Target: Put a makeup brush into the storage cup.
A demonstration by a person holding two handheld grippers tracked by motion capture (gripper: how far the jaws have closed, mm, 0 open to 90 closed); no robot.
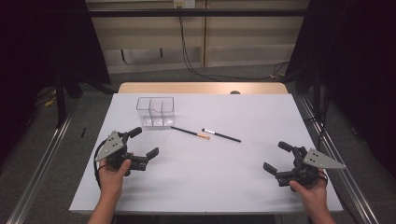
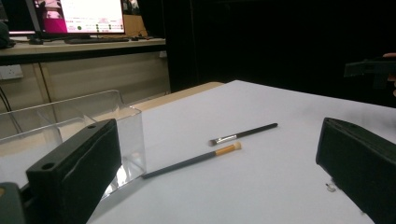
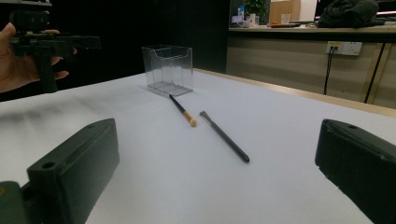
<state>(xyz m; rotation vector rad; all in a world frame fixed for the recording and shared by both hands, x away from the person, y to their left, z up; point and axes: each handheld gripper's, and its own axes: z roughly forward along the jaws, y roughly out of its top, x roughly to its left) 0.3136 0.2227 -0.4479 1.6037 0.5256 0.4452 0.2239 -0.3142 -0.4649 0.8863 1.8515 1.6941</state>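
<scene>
Both grippers held open over a white table

Nearest the person, the left gripper point(image 1: 145, 146) and the right gripper point(image 1: 274, 157) sat low at the table's point(image 1: 243, 186) front corners, each in a hand, jaws wide apart and empty. Farther in lay two makeup brushes, tips nearly meeting: an orange-tipped brush point(image 1: 190, 133) and a black brush point(image 1: 222, 135). Beyond them, left of centre, stood a clear divided organizer point(image 1: 155, 112), the orange-tipped brush's handle end close beside it.

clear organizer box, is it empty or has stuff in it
Empty: the clear organizer box stands upright with bare compartments; both brushes lie on the table beside it.
</scene>
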